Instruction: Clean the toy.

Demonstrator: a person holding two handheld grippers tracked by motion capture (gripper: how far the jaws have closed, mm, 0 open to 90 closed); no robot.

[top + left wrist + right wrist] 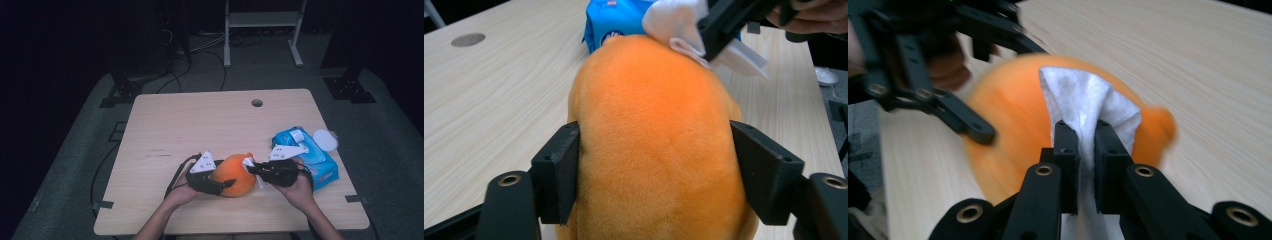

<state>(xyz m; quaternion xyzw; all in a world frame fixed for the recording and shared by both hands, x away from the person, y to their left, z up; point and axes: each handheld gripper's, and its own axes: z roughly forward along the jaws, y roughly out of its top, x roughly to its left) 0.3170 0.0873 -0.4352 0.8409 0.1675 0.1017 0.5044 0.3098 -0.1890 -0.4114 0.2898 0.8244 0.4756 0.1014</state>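
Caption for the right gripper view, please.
Right tool pinches a white wipe against the orange plush that the left tool holds.

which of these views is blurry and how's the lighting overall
Right gripper view: the orange plush toy and the left gripper behind it are smeared, while the white wipe in the right gripper is sharper. Left gripper view: plush fur crisp, evenly lit. High view: table lit, room around it dark.
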